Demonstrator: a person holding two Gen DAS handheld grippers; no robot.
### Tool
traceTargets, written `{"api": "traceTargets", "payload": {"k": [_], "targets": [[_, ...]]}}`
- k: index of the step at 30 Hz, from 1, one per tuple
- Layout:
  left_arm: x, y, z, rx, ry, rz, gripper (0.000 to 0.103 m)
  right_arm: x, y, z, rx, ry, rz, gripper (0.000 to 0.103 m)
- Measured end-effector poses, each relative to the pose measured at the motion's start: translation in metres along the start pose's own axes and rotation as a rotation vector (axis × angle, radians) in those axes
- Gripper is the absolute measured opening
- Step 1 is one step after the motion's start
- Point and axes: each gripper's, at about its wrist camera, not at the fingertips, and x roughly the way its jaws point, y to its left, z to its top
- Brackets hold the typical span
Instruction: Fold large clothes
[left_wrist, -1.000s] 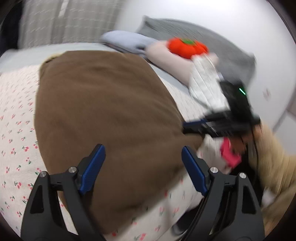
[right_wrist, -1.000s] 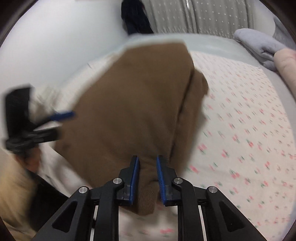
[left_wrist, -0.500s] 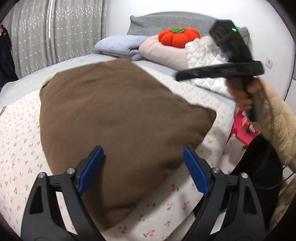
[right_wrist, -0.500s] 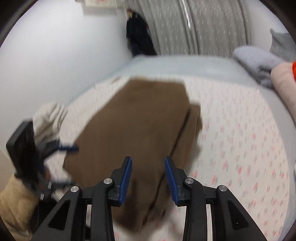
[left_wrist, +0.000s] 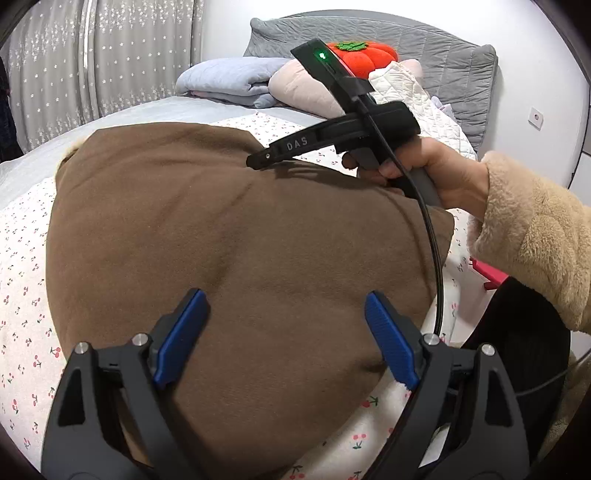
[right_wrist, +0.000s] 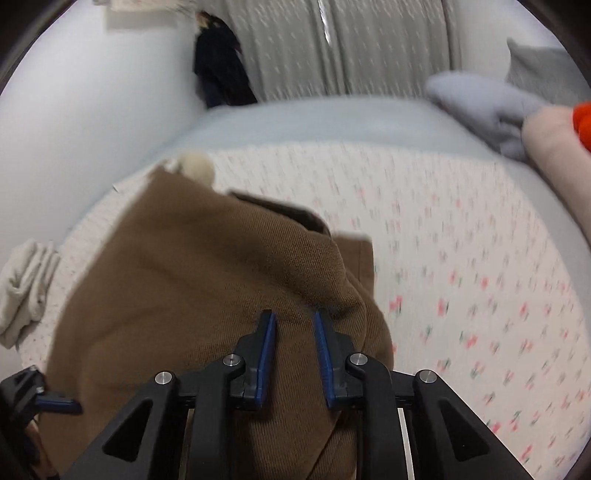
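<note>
A large brown garment (left_wrist: 229, 236) lies folded on the cherry-print bed sheet (left_wrist: 22, 295). My left gripper (left_wrist: 286, 332) is open and empty just above its near edge. My right gripper (right_wrist: 294, 325) hovers over the garment's (right_wrist: 192, 280) right side, its jaws a narrow gap apart with brown cloth showing between them; whether they pinch it is unclear. In the left wrist view the right gripper (left_wrist: 258, 160) reaches in from the right over the garment's far corner, held by a hand in a beige fleece sleeve.
Pillows, a folded grey blanket (left_wrist: 225, 79) and an orange pumpkin cushion (left_wrist: 364, 61) pile at the bed's head. A pale cloth (right_wrist: 26, 288) lies at the bed's left edge. Curtains (right_wrist: 351, 48) and a dark hanging garment (right_wrist: 221, 74) stand behind. A pink object (left_wrist: 487, 273) sits beside the bed.
The right gripper let go of the garment, opened, lifted, then came down over its right side with jaws narrowing. The left gripper stayed open and hardly moved.
</note>
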Motion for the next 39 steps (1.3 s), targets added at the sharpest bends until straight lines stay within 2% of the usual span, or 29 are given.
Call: {"api": "traceTargets", "payload": {"k": [4,7,8,9,13,17,20,22,24,26,31,34,39], "targets": [[-0.011,0.002,0.006,-0.053,0.002,0.009,0.088,-0.022,0.002,0.0,-0.01,-0.031,0.008,0.026],[-0.025,-0.004,0.006,-0.095,-0.015,0.056,0.088,-0.049,-0.003,-0.007,0.035,-0.04,0.049,0.041],[-0.029,-0.008,0.006,-0.101,-0.019,0.077,0.088,-0.061,-0.004,-0.012,0.048,-0.039,0.041,0.049],[-0.031,-0.01,0.006,-0.1,-0.021,0.09,0.088,-0.07,-0.006,-0.018,0.051,-0.042,0.034,0.052],[-0.042,-0.028,0.008,-0.071,-0.035,0.16,0.088,-0.108,0.01,-0.032,0.029,-0.056,0.051,0.056],[-0.05,-0.034,0.01,-0.122,-0.033,0.246,0.088,-0.138,0.032,-0.045,-0.01,-0.057,-0.033,0.064],[-0.058,-0.037,0.011,-0.191,-0.03,0.337,0.088,-0.158,0.044,-0.056,-0.017,-0.074,-0.051,0.073],[-0.063,-0.039,0.009,-0.225,-0.022,0.389,0.092,-0.168,0.047,-0.061,-0.016,-0.084,-0.068,0.076],[-0.07,-0.04,0.006,-0.272,-0.02,0.44,0.1,-0.179,0.052,-0.07,-0.007,-0.095,-0.089,0.081],[-0.078,-0.04,0.0,-0.331,-0.021,0.493,0.101,-0.188,0.056,-0.077,0.005,-0.105,-0.101,0.083],[-0.091,-0.033,-0.011,-0.468,0.024,0.56,0.102,-0.201,0.067,-0.093,0.028,-0.096,-0.19,0.086],[-0.092,-0.029,-0.02,-0.56,0.051,0.596,0.102,-0.204,0.078,-0.107,0.041,-0.092,-0.216,0.09],[-0.087,-0.028,-0.031,-0.646,0.093,0.622,0.102,-0.194,0.094,-0.129,0.045,-0.059,-0.298,0.092]]}}
